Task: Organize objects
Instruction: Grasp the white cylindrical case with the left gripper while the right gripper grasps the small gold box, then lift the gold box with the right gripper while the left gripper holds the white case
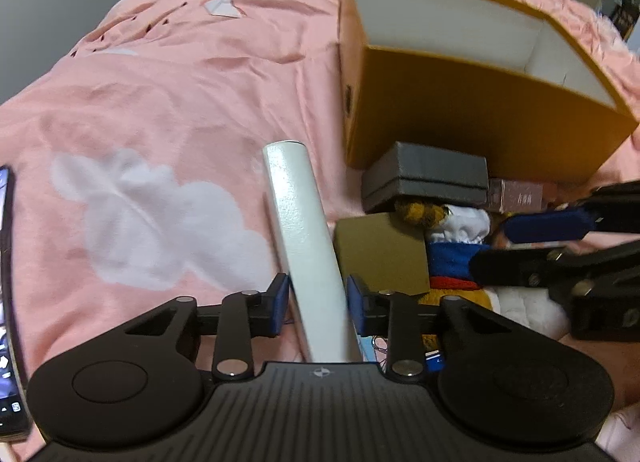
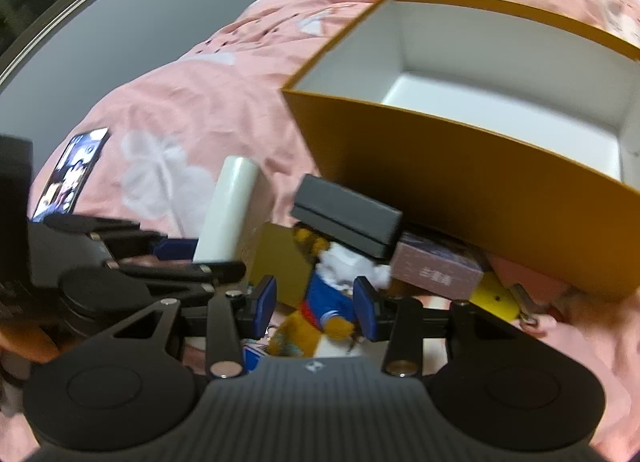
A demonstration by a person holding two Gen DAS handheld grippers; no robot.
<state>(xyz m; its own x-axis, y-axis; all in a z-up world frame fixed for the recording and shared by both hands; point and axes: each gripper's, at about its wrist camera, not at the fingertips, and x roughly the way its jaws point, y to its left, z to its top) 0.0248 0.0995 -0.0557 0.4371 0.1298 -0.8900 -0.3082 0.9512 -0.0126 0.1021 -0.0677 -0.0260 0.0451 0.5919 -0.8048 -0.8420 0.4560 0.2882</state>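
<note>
My left gripper (image 1: 318, 302) is shut on a long white box (image 1: 300, 230), which juts forward over the pink bedspread; it also shows in the right wrist view (image 2: 230, 210). My right gripper (image 2: 315, 308) is open, its fingers on either side of a plush toy in blue and orange (image 2: 320, 302), apart from it. The toy also shows in the left wrist view (image 1: 452, 250). A large orange box (image 2: 460, 178) with a white, empty inside stands just beyond, also seen in the left wrist view (image 1: 460, 114).
A dark grey box (image 2: 348, 214), a tan box (image 1: 380, 250), a pinkish carton (image 2: 436, 274) and a yellow item (image 2: 494, 300) lie piled before the orange box. A phone (image 2: 72, 174) lies on the bedspread at left. A wall lies beyond the bed.
</note>
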